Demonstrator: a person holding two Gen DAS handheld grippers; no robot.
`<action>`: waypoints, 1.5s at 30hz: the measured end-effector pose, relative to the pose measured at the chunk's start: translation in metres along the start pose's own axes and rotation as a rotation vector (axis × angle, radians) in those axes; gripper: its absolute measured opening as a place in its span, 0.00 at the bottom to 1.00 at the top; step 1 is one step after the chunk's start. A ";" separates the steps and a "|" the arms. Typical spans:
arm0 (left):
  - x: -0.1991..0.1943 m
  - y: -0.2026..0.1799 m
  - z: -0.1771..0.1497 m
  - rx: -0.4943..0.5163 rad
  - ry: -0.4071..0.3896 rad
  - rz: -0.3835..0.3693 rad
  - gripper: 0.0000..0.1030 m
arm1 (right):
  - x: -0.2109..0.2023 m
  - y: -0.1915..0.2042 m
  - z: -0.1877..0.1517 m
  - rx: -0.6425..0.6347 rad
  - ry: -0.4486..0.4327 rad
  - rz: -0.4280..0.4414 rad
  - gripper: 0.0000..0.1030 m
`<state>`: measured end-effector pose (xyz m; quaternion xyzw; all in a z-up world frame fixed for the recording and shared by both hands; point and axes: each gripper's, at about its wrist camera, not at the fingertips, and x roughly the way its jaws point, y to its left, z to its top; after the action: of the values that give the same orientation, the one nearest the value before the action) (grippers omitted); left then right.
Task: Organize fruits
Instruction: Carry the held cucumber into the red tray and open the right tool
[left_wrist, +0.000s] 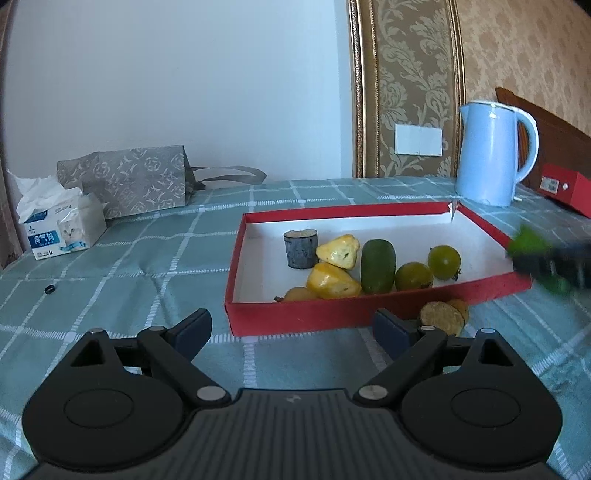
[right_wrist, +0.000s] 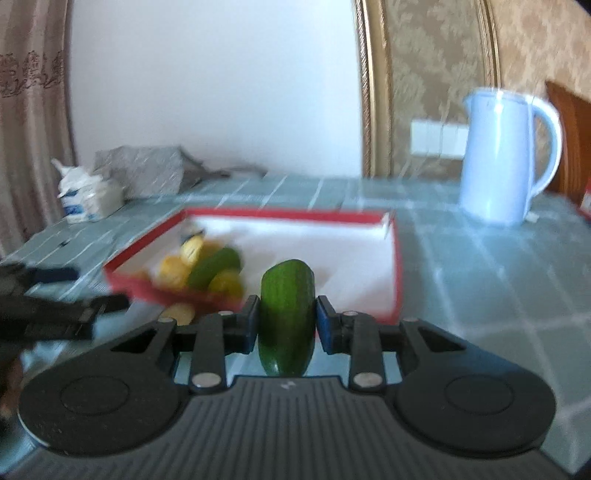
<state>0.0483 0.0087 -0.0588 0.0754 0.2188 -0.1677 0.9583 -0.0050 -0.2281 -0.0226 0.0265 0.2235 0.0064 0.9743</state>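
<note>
A: Fruits first — where's what?

B: Nearest me, my left gripper (left_wrist: 291, 328) is spread wide w/ nothing btwn the pads, low over the checked green cloth (left_wrist: 110, 280), just short of the red box's (left_wrist: 295, 315) near wall. A cut brown fruit piece (left_wrist: 443, 315) lies on the cloth outside that near wall, right beside my left gripper's right-hand finger.

A: And the right one?

B: Right gripper (right_wrist: 286, 323) is pinching a green cucumber-like fruit (right_wrist: 286, 314), roughly upright btwn the pads, in front of the box's near edge. View's blurred, so can't tell if it's over the box or the cloth.

A: What's in the box?

B: All crowded toward the near wall: two yellow fruits (left_wrist: 334, 280), a dark green oblong one (left_wrist: 377, 266), two round olive-green ones (left_wrist: 443, 261), a small orange-brown one (left_wrist: 299, 294) at the near wall. A short grey cylinder (left_wrist: 301, 249) stands behind them, toward the left wall. Right half of the box floor is bare white.

A: Further back?

B: Blue kettle (left_wrist: 487, 155) past the far right corner, tissue pack (left_wrist: 61, 229) and grey patterned bag (left_wrist: 125, 181) at the cloth's far left, small black ring (left_wrist: 50, 289) on the cloth at left.
</note>
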 end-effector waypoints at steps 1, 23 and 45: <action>0.001 -0.001 0.000 0.004 0.004 0.001 0.92 | 0.005 -0.002 0.007 -0.010 -0.011 -0.018 0.29; 0.014 0.000 -0.004 0.006 0.077 0.010 0.92 | 0.073 -0.004 0.032 -0.123 -0.059 -0.213 0.52; -0.018 -0.021 -0.009 0.080 -0.058 -0.094 0.92 | -0.003 -0.007 -0.016 -0.024 -0.089 -0.048 0.68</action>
<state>0.0219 -0.0035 -0.0603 0.0986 0.1873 -0.2231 0.9515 -0.0146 -0.2344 -0.0357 0.0099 0.1807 -0.0155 0.9834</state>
